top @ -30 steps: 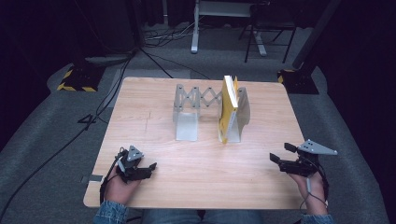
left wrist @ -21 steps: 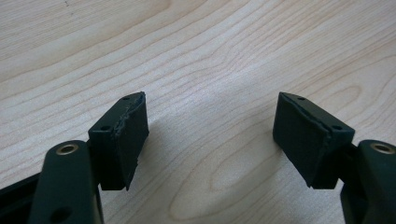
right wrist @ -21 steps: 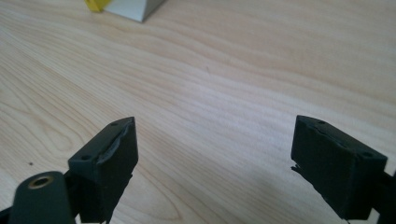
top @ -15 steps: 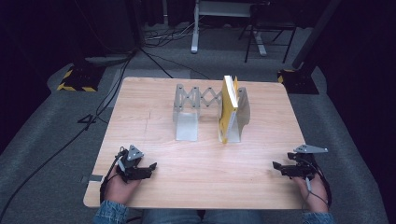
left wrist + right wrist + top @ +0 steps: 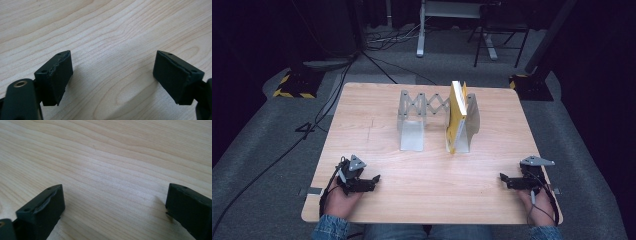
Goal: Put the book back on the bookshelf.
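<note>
Grippers both sit low at the near edge of the wooden table (image 5: 377, 105), one at each corner, well apart from each other.

Left gripper (image 5: 373, 181): held in the left hand (image 5: 343, 196) at the near left corner, pointing right across the table. Jaws have just been opening and now stand wide apart with nothing between them; in the left gripper view (image 5: 112, 75) just bare wood grain shows in the gap.

Right gripper (image 5: 504, 179): held in the right hand (image 5: 539, 207) at the near right corner, pointing left toward the table middle. Jaws likewise have just been opening and stand spread, holding nothing; the right gripper view (image 5: 113, 202) shows bare tabletop between the pads.

Yellow book (image 5: 457, 115) stands upright on its edge at the far middle of the table, leaning against the right upright of the grey folding rack (image 5: 412, 125). The rack's scissor links span between its two end plates; the left plate stands free. Book and rack are well apart from both grippers, roughly centred between them and farther back.

Floor around the table is grey carpet (image 5: 272, 145) with black cables (image 5: 337, 95) trailing off to the left.
</note>
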